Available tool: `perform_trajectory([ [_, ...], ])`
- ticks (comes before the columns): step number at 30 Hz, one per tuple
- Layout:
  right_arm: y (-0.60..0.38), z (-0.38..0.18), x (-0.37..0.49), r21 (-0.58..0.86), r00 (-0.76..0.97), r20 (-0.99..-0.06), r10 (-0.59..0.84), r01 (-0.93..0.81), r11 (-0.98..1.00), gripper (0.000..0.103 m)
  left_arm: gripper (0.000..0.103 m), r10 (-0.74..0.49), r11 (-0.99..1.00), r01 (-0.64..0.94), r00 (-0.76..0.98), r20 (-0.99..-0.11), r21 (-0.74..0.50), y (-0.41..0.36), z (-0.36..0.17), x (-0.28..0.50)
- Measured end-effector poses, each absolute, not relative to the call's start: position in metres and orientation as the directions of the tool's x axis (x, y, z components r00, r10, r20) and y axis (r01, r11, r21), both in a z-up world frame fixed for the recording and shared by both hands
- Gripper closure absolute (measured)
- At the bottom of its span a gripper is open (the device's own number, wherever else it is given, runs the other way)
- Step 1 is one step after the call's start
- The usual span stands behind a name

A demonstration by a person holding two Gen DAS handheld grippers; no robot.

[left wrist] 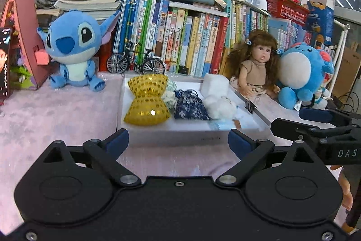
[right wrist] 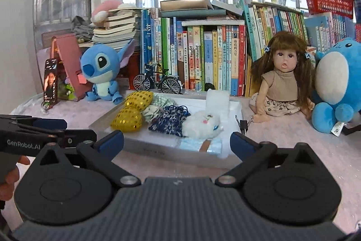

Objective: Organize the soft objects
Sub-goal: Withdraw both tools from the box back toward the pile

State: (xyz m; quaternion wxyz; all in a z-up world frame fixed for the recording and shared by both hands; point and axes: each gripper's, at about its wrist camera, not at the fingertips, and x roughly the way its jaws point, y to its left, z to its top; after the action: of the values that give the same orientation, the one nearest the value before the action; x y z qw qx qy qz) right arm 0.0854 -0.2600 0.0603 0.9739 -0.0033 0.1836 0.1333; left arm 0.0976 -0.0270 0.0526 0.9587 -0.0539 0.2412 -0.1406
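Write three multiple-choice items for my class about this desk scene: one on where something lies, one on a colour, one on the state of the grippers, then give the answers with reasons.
1. Where does the gold sequined pouch lie?
A. At the left end of the white tray
B. On the doll's lap
C. On top of the books

2. What colour is the floral drawstring pouch?
A. Red
B. Dark blue
C. Green

3. How do the left gripper and right gripper stand?
A. Both shut on a toy
B. One open, one shut
C. Both open, holding nothing

Answers: A, it sits leftmost inside the tray; B, navy cloth with pale flowers; C, each view shows blue fingertips spread wide with nothing between.
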Motion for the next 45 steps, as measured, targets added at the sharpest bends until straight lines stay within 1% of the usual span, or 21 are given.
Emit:
perform_trajectory([
  [13,-0.26,0.044,0.043,0.06,0.88,-0.365,0.304,-0.303,0.951,0.0,0.008,-0.303,0.952,0.29,0.85,-0.432,-0.096,-0.027,0.037,0.047],
  [20,-0.256,0.033,0.028,0.012,0.877,-0.383,0.289,-0.309,0.951,0.0,0.008,-0.3,0.952,0.297,0.842,-0.448,-0.08,-0.023,0.026,0.033],
  [23,-0.252,0.028,0.023,0.021,0.86,-0.402,0.315,-0.335,0.942,0.0,0.008,-0.307,0.948,0.308,0.836,-0.455,-0.076,-0.023,0.022,0.03],
  [26,-0.245,0.022,0.015,0.011,0.861,-0.4,0.315,-0.339,0.941,0.0,0.015,-0.311,0.947,0.314,0.832,-0.46,-0.071,-0.022,0.017,0.027],
  [29,-0.24,0.017,0.01,0.0,0.866,-0.395,0.307,-0.334,0.942,0.001,0.025,-0.309,0.947,0.311,0.827,-0.469,-0.076,-0.02,0.012,0.024],
  [30,-0.239,0.015,0.009,0.004,0.865,-0.395,0.309,-0.335,0.942,0.003,0.031,-0.31,0.948,0.309,0.825,-0.473,-0.082,-0.019,0.01,0.023],
  [31,-0.238,0.013,0.008,0.011,0.862,-0.398,0.313,-0.337,0.941,0.007,0.035,-0.312,0.947,0.308,0.822,-0.477,-0.089,-0.018,0.009,0.022],
  [33,-0.236,0.01,0.006,0.026,0.851,-0.409,0.328,-0.349,0.937,0.012,0.039,-0.319,0.946,0.309,0.816,-0.482,-0.103,-0.016,0.008,0.021],
  [35,-0.234,0.006,0.005,0.043,0.837,-0.424,0.347,-0.364,0.93,0.014,0.044,-0.344,0.937,0.328,0.802,-0.488,-0.122,-0.014,0.006,0.019],
  [36,-0.233,0.005,0.004,0.047,0.832,-0.429,0.352,-0.369,0.928,0.017,0.05,-0.36,0.931,0.34,0.792,-0.494,-0.134,-0.013,0.006,0.018],
  [39,-0.23,-0.001,0.003,0.045,0.82,-0.447,0.357,-0.378,0.925,0.024,0.051,-0.406,0.913,0.365,0.761,-0.506,-0.182,-0.008,0.006,0.017],
  [42,-0.227,-0.004,0.003,0.041,0.817,-0.455,0.355,-0.379,0.925,0.029,0.051,-0.413,0.909,0.38,0.76,-0.503,-0.173,-0.007,0.007,0.014],
  [44,-0.226,-0.004,0.002,0.032,0.823,-0.451,0.346,-0.373,0.927,0.034,0.049,-0.417,0.905,0.394,0.759,-0.5,-0.157,-0.007,0.006,0.012],
  [45,-0.226,-0.004,0.002,0.028,0.83,-0.446,0.336,-0.363,0.931,0.039,0.044,-0.417,0.904,0.401,0.76,-0.498,-0.145,-0.008,0.006,0.011],
])
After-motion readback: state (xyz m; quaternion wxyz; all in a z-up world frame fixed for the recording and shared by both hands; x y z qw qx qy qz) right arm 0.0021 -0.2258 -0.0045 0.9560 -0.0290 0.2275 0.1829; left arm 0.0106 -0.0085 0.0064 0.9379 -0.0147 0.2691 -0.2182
